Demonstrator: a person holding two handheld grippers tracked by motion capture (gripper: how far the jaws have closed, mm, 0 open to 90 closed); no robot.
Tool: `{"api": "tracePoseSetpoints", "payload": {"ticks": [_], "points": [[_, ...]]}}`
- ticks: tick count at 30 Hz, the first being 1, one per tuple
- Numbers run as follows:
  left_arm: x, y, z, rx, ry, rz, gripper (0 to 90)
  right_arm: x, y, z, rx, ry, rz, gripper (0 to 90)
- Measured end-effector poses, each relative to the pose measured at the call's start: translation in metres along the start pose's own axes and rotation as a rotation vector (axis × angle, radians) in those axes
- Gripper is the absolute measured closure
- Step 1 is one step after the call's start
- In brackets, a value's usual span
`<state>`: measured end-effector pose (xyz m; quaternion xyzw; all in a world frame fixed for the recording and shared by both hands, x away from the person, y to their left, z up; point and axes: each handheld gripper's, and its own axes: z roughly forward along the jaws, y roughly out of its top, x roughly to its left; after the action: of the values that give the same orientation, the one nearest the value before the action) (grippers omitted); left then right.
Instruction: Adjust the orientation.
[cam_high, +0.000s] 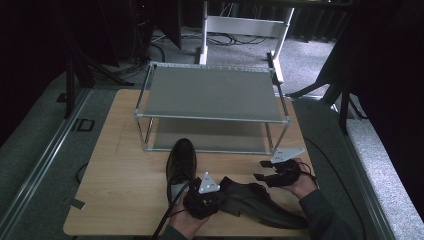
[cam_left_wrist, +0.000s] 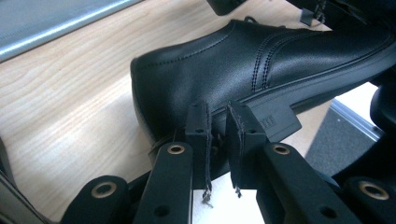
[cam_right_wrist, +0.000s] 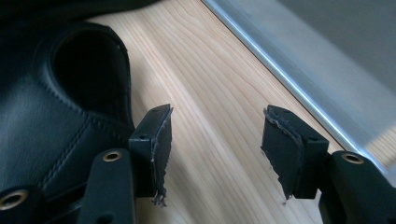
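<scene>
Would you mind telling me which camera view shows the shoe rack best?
The high view: the rack shows whole there, both grey shelves and the metal frame, standing on the table beyond the shoes. The left gripper view catches just a strip of shelf and rail; the right gripper view shows one rail and some shelf.

Table (cam_high: 120, 165) carries a two-tier rack (cam_high: 212, 95) at 12 o'clock. Upright shoe (cam_high: 181, 160) sits just before the rack's front edge, at 7 o'clock of it. Second shoe (cam_high: 260, 202) lies on its side at 4 o'clock of the first, near the table's front edge.
</scene>
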<state>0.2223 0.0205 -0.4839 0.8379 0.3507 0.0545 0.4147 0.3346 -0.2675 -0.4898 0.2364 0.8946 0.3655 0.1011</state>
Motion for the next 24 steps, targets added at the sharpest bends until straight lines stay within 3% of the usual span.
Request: {"api": "tracePoseSetpoints", "payload": {"ticks": [7, 12, 19, 24], "points": [[-0.001, -0.014, -0.010, -0.006, -0.057, -0.031, 82.7, 0.008, 0.009, 0.003, -0.028, 0.087, 0.008, 41.6], [-0.004, -0.019, -0.012, -0.011, -0.064, -0.023, 81.3, 0.019, 0.013, 0.009, -0.054, 0.211, 0.015, 43.1], [-0.005, -0.021, -0.014, 0.023, -0.086, -0.022, 80.1, 0.021, 0.017, 0.016, -0.021, 0.252, 0.025, 43.0], [-0.006, -0.024, -0.015, 0.019, -0.104, -0.027, 77.4, 0.025, 0.016, 0.019, -0.020, 0.316, 0.040, 45.2]]}}
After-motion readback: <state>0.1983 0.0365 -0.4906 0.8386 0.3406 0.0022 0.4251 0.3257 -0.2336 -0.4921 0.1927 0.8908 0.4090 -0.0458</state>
